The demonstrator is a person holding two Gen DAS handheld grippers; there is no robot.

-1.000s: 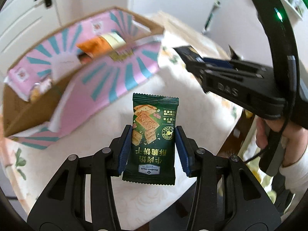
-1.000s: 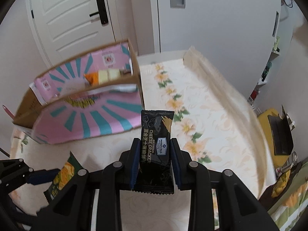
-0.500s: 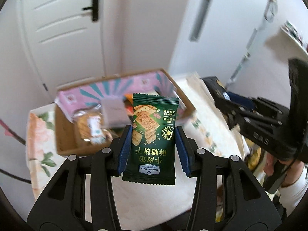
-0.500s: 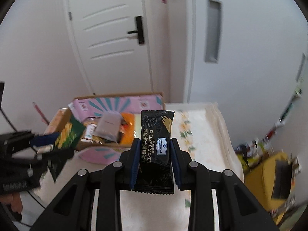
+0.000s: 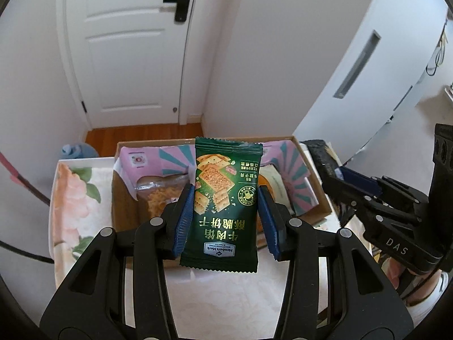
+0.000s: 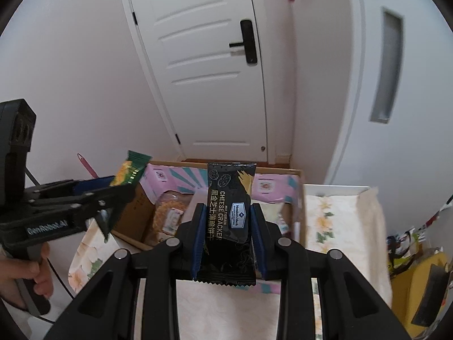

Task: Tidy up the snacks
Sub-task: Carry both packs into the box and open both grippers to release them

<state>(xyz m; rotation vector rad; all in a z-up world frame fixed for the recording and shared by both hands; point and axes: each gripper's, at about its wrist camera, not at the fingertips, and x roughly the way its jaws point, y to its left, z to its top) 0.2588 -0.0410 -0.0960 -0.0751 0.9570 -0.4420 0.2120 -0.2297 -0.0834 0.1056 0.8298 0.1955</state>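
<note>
Green foil cracker packet (image 5: 225,206) upright lengthwise, pinched by left gripper (image 5: 226,221) over open cardboard box (image 5: 120,187), black cheese-cracker packet (image 6: 229,221) likewise upright, clamped in right gripper (image 6: 228,238), floral tablecloth (image 5: 73,198) below.

A floral-cloth-covered surface (image 5: 73,198) here, and one open cardboard box (image 5: 124,198) sits right on it at the far edge, toward the door.
</note>
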